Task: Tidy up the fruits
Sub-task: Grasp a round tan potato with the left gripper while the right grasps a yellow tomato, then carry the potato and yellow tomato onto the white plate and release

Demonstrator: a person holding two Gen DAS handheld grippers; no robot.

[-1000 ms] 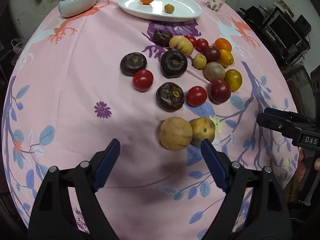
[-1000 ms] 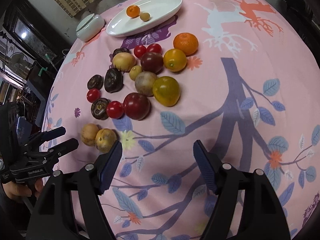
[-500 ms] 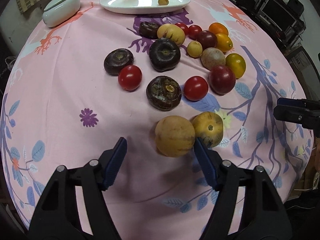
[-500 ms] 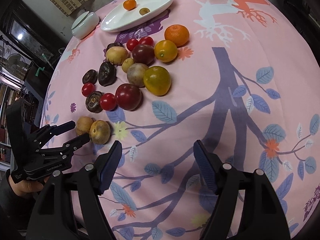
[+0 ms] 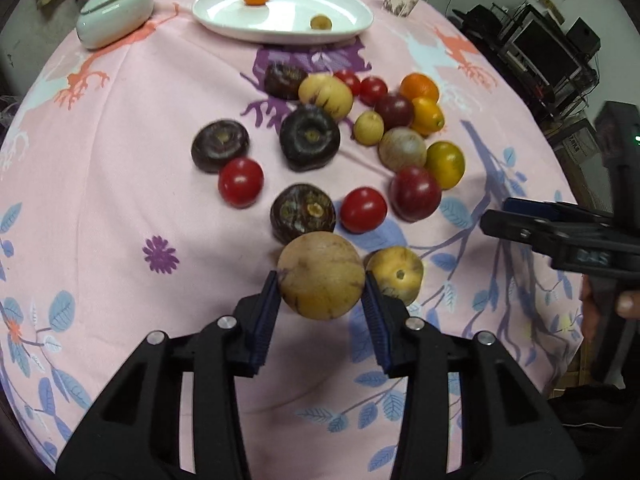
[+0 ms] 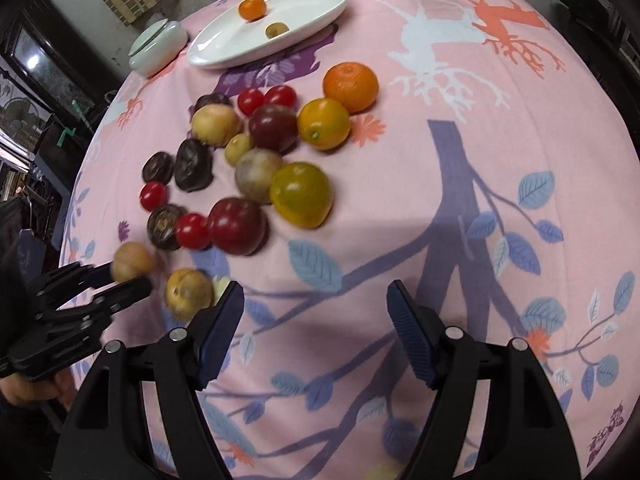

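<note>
Left hand-held gripper (image 5: 320, 300) is closing on the tan round fruit (image 5: 321, 275) near the desk's (image 5: 100, 184) front edge (pads sit low), so it could squirt out; right hand-held gripper (image 6: 314, 312) hangs wide, empty.

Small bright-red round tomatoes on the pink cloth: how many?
4: two side by side at the pile's far end, one left, one near centre. Others may be hidden.

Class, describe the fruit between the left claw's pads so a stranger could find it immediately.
Start at the pink tablecloth and find the fruit cluster's near edge, closest to the camera. There, a round tan fruit sits between the closing left claw. Unlike its smaller yellow neighbour alongside, which shows a dark stem pit, it is larger and plain-skinned.
</note>
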